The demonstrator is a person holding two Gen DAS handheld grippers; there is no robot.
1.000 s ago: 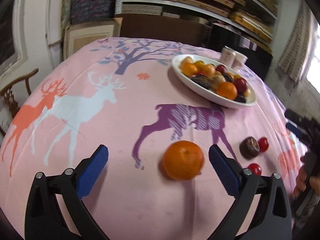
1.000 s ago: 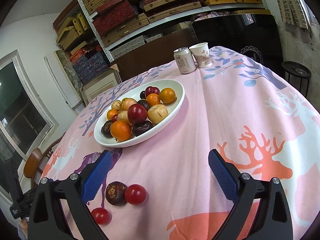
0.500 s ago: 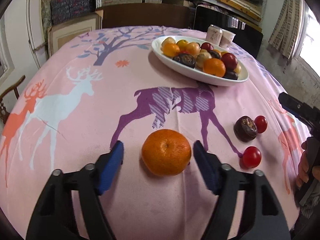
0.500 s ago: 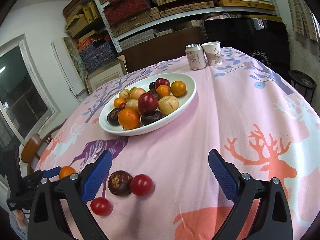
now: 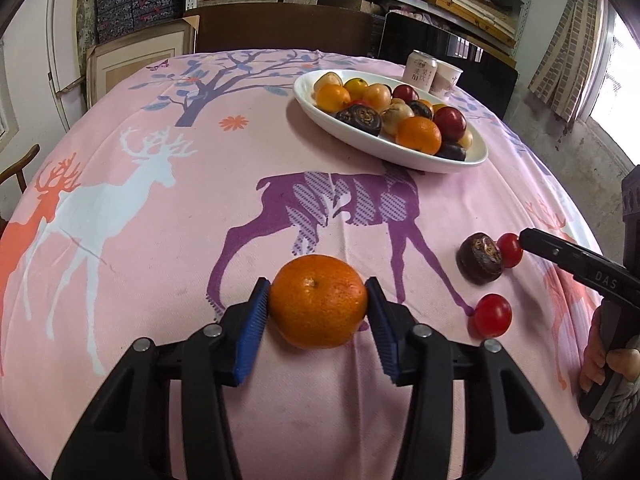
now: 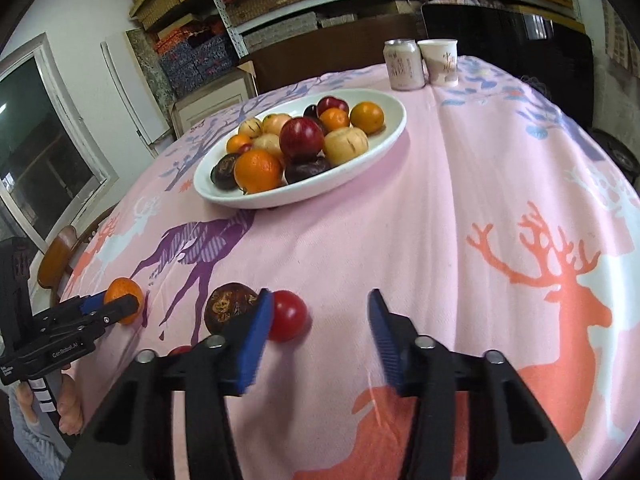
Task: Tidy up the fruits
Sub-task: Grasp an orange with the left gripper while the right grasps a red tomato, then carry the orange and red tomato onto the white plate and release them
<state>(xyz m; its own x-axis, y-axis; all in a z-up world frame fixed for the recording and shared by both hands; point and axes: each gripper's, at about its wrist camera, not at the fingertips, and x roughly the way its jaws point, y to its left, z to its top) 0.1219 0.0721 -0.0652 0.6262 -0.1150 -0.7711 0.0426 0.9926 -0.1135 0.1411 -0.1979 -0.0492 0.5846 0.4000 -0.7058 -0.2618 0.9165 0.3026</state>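
An orange (image 5: 318,302) lies on the pink deer tablecloth (image 5: 200,240). My left gripper (image 5: 318,286) is closing, and both blue pads touch the orange's sides. From the right wrist view the same orange (image 6: 122,292) shows in the left gripper (image 6: 116,306). My right gripper (image 6: 320,300) is closing too. A small red fruit (image 6: 288,314) rests against its left pad, while the right pad stands apart. A dark brown fruit (image 6: 230,306) sits just outside that left pad. A second red fruit (image 5: 492,316) lies nearer me. The white oval bowl (image 5: 400,152) holds several fruits.
A drink can (image 6: 404,66) and a paper cup (image 6: 440,62) stand behind the bowl (image 6: 280,200). A wooden chair (image 6: 56,260) is beyond the table's left edge. Shelves with boxes fill the back wall. A person's hand (image 5: 608,360) holds the right gripper's handle.
The left jaws have closed in from wide apart until they touch the orange. The right jaws have narrowed, and that gripper has shifted so the red fruit now sits inside its left pad.
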